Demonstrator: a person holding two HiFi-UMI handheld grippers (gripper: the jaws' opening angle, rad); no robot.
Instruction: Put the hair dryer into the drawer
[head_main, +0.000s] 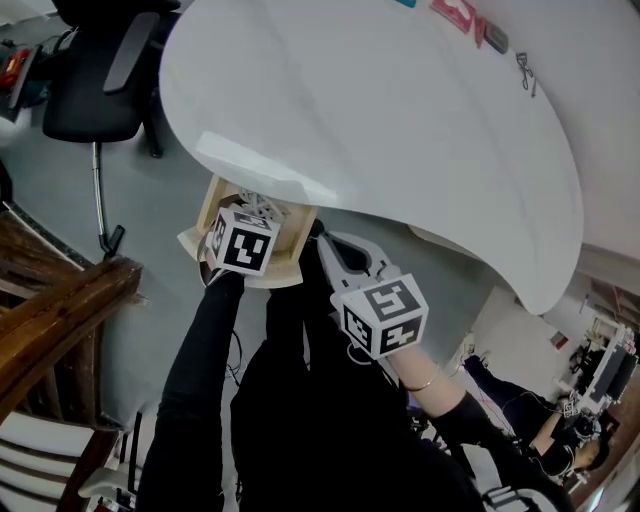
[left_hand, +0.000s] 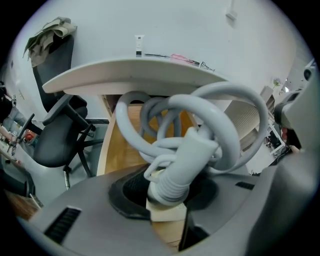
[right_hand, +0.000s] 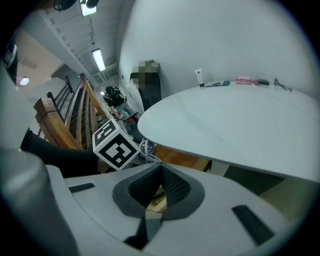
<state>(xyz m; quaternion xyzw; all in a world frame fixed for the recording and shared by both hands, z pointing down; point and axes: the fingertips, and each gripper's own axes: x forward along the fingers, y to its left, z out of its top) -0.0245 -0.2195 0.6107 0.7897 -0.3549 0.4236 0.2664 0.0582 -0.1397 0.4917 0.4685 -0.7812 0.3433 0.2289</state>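
Left tongs: closed on the hair dryer, the pads pressing on the ribbed collar at the cord end of its grey handle. The jaws stand partly apart around that collar. The grey cord rises from the grip in several loose loops and partly hides the rest of the appliance. The hair dryer hangs in the left tongs over the open wooden drawer, which is pulled out from under the edge of the white, rounded worktop. In the left gripper view the bare wooden floor of the drawer shows behind and below the loops. Contact between cord and drawer cannot be determined. Right tongs: jaws brought together, tips touching, nothing between them. They are just beside the left tongs, whose marker cube shows in the right gripper view, and point toward the drawer front. A small white tube stands upright at the far side of the worktop. A black office chair stands on the floor near the worktop.
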